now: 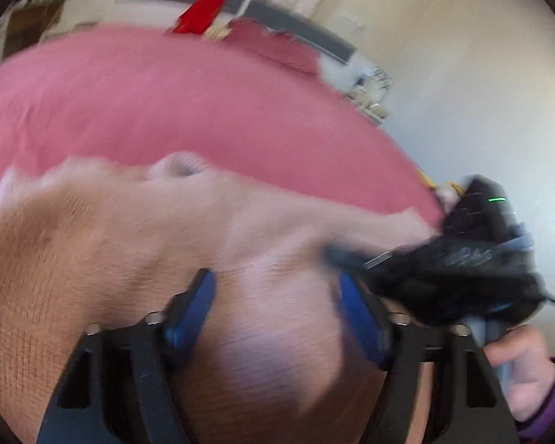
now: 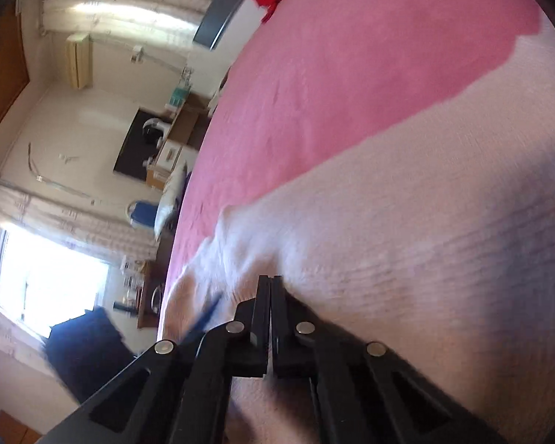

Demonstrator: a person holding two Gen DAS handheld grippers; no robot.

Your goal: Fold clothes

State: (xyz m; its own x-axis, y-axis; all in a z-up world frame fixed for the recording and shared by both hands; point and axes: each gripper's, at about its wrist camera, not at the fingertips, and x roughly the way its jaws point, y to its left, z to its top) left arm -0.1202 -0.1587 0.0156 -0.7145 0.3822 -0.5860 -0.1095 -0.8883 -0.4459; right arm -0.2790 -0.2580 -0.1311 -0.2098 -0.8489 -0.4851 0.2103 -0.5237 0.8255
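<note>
Pale-pink ribbed knit garment (image 2: 407,222) (blurred): left jaws spread, right jaws pinching it.

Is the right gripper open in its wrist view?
No, the right gripper has its jaws pressed together over the pale knit garment.

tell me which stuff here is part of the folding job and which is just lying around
Part of the job:
- pale pink knit garment
- pink bed cover it lies on
- left gripper
- right gripper

Just lying about:
- red item at the far end of the bed
- dark blue thing beside the bed
</note>
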